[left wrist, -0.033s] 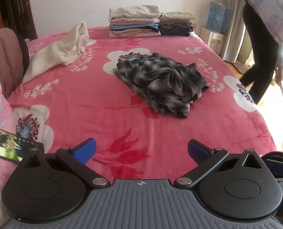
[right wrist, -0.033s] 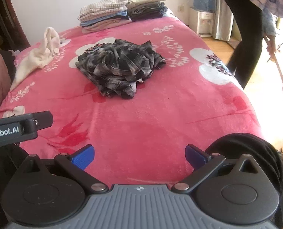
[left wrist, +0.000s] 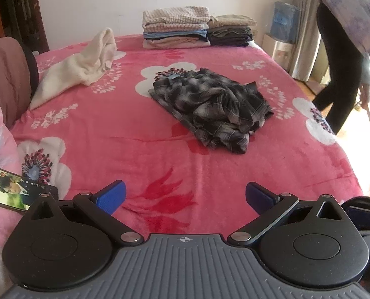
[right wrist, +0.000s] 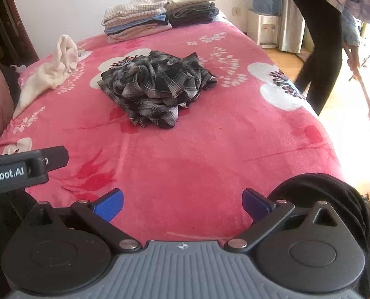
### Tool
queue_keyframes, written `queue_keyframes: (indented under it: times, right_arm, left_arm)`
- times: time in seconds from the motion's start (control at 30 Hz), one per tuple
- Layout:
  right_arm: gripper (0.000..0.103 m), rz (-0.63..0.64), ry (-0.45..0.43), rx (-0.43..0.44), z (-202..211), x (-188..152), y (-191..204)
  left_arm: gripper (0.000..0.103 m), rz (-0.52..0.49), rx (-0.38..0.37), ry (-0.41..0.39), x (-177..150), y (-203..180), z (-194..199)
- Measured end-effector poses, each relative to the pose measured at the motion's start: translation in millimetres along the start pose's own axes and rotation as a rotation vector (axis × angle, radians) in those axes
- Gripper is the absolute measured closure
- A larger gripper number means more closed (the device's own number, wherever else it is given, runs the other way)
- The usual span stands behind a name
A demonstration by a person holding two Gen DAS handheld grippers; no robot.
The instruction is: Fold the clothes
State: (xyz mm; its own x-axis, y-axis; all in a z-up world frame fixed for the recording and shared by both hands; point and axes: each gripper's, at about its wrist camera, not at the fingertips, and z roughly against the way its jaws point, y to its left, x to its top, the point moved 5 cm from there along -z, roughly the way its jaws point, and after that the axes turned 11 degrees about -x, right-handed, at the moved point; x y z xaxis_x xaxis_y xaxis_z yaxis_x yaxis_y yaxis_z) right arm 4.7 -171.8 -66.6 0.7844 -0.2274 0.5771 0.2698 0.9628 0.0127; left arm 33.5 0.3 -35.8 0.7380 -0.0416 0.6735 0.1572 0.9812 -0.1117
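A crumpled grey-and-black plaid shirt [left wrist: 210, 104] [right wrist: 155, 87] lies in a heap in the middle of the pink flowered bedspread [left wrist: 110, 134] [right wrist: 210, 149]. A cream garment [left wrist: 80, 67] [right wrist: 52, 72] lies loose toward the far left. Two stacks of folded clothes [left wrist: 175, 27] [right wrist: 137, 15] stand at the far edge by the wall. My left gripper [left wrist: 185, 194] is open over the near part of the bed, well short of the shirt, with nothing between its blue pads. My right gripper [right wrist: 182, 200] is likewise open and holds nothing.
A phone [left wrist: 18, 189] with a lit screen lies at the near left on pink bedding. A person [left wrist: 344, 49] [right wrist: 322, 37] bends over beside the bed's right side, holding a stick. A black bundle [right wrist: 334, 199] sits at the near right edge. The left gripper's body [right wrist: 25, 167] shows at left.
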Motion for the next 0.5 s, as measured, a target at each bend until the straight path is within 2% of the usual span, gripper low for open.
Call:
queue_keyframes:
  times: [0.13,0.27,0.5]
  right_arm:
    - [0.0,0.007,0.003,-0.001,4,0,-2]
    - [0.0,0.048,0.005,-0.041,4,1,9]
    - [0.0,0.056,-0.02,-0.038,9,11,23]
  left_arm:
    - [0.0,0.007,0.012,-0.02,3,2,6]
    - [0.0,-0.009,0.04,-0.031,6,9,10]
    - [0.0,0.011,0.022,-0.038,10,14,13]
